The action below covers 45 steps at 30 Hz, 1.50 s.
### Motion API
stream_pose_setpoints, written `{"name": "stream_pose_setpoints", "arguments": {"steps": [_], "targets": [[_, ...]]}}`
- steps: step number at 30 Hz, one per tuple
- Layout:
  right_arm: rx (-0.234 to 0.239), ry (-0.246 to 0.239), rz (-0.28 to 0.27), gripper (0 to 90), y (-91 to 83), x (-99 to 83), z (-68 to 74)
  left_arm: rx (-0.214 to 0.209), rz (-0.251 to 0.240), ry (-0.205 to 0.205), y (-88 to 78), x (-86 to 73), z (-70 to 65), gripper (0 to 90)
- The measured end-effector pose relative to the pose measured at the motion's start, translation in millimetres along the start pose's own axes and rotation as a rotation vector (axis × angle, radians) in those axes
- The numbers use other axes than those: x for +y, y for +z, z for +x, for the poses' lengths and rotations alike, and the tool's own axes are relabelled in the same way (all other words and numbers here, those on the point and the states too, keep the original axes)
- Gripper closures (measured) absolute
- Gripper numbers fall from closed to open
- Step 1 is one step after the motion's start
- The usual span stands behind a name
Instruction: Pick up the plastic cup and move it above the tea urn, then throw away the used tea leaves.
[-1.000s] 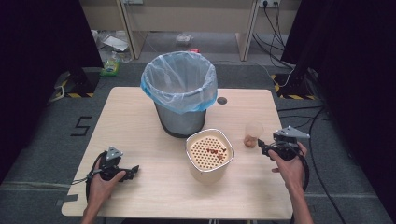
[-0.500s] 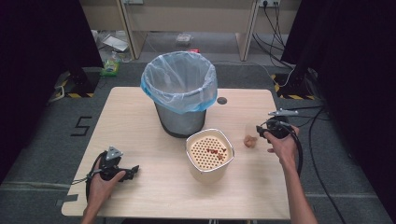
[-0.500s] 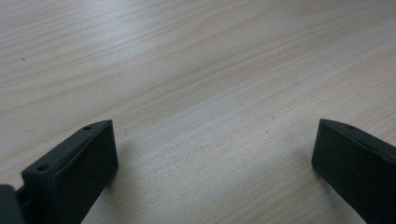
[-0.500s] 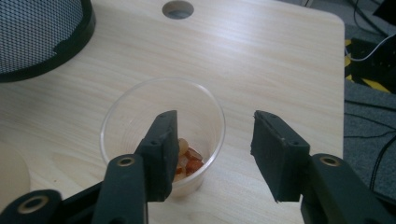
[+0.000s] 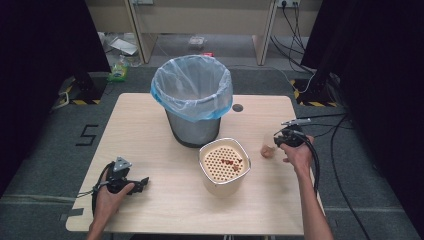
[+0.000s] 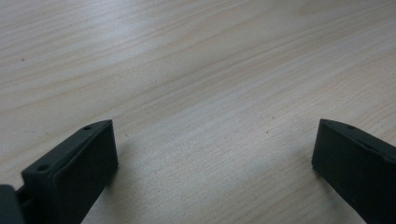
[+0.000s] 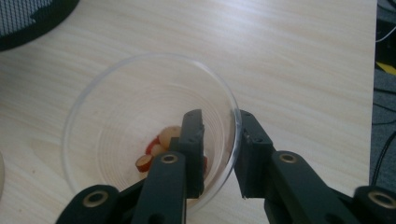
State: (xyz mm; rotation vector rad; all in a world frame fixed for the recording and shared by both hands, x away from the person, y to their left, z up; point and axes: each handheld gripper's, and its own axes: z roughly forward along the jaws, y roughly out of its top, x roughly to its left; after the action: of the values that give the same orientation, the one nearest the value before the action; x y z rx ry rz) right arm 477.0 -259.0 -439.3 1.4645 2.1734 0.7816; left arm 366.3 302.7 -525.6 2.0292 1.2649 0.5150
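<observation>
The right gripper (image 7: 218, 154) pinches the clear cup's (image 7: 93, 116) rim near the desk's (image 5: 150, 125) right edge; the left gripper (image 6: 212, 158) rests wide open near the front-left corner.

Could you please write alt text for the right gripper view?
The right gripper's two black fingers straddle the rim of a clear plastic cup, one inside and one outside. A few red and pale food pieces lie in the cup, on a light wooden table.

My left hand (image 5: 112, 192) rests low at the near left of the bench (image 5: 150, 130), holding the left gripper (image 5: 142, 182) with its jaws spread wide over bare wood. My right arm reaches forward; the right gripper (image 7: 219, 140) points down, its jaws nearly closed astride the cup (image 7: 116, 116) wall, one inside, one outside.
</observation>
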Motion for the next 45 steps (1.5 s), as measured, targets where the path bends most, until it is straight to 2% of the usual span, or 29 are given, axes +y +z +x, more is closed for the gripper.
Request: {"name": "stream_pose_setpoints", "arguments": {"steps": [1,4,5,6,7,8,9,10,12,14,15,18,20,21,24,27,33,41,42,43,45], "targets": [[0.022,0.013,-0.006,78.9,0.0,-4.8,-1.9,0.000,0.000,0.000,0.0,0.0,0.0,0.0],[0.028,0.012,-0.010,79.6,1.1,-10.5,-3.5,0.000,0.000,0.000,0.0,0.0,0.0,0.0],[0.032,0.023,-0.029,81.1,0.4,-13.0,-3.1,0.000,0.000,0.000,0.0,0.0,0.0,0.0],[0.060,0.007,-0.075,85.7,-3.8,-16.6,-1.7,0.000,0.000,0.000,0.0,0.0,0.0,0.0],[0.060,0.007,-0.075,85.7,-3.8,-16.6,-1.7,0.000,0.000,0.000,0.0,0.0,0.0,0.0],[0.056,-0.026,-0.126,87.9,-11.5,-19.2,5.0,0.000,0.000,0.000,0.0,0.0,0.0,0.0],[0.056,-0.026,-0.126,87.9,-11.5,-19.2,5.0,0.000,0.000,0.000,0.0,0.0,0.0,0.0],[0.026,-0.067,-0.143,88.0,-16.0,-20.5,8.3,0.000,0.000,0.001,0.0,0.0,0.0,0.0],[0.008,-0.084,-0.221,88.1,-26.5,-25.3,14.3,0.000,0.000,0.001,0.0,0.0,0.0,0.0],[-0.011,-0.104,-0.267,88.1,-35.1,-28.8,20.1,0.000,0.000,0.000,0.0,0.0,0.0,0.0],[-0.023,-0.131,-0.265,88.0,-38.5,-28.9,22.2,0.000,0.000,0.000,0.0,0.0,0.0,0.0],[-0.043,-0.142,-0.303,88.0,-49.4,-29.3,25.6,-0.001,0.000,0.000,0.0,0.0,0.1,0.0],[-0.071,-0.178,-0.323,88.0,-54.2,-28.8,30.2,-0.001,0.000,0.001,0.0,0.1,0.1,0.0],[-0.071,-0.178,-0.323,88.0,-54.2,-28.8,30.2,-0.002,0.000,0.001,0.1,0.1,0.2,0.0],[-0.084,-0.222,-0.332,88.0,-56.8,-26.2,36.7,-0.002,0.000,0.002,0.3,0.3,0.3,0.0],[-0.079,-0.259,-0.365,88.0,-61.6,-22.5,45.4,0.000,0.000,0.003,0.9,0.9,0.5,0.0],[-0.052,-0.268,-0.415,88.0,-69.6,-17.1,52.5,0.000,-0.001,0.001,1.3,1.2,0.5,0.0],[-0.038,-0.312,-0.483,87.9,-81.4,-9.5,70.8,0.000,-0.001,0.001,1.3,1.2,0.4,0.0],[-0.036,-0.320,-0.492,88.0,-83.4,-7.9,73.8,0.000,-0.001,0.001,1.3,1.2,0.4,0.0],[-0.035,-0.347,-0.520,88.0,-87.2,-4.7,80.4,0.000,-0.001,0.001,1.3,1.2,0.4,0.0],[-0.030,-0.359,-0.535,88.0,-88.9,-3.4,84.0,0.000,-0.002,0.000,1.4,1.2,0.3,0.0]]}}
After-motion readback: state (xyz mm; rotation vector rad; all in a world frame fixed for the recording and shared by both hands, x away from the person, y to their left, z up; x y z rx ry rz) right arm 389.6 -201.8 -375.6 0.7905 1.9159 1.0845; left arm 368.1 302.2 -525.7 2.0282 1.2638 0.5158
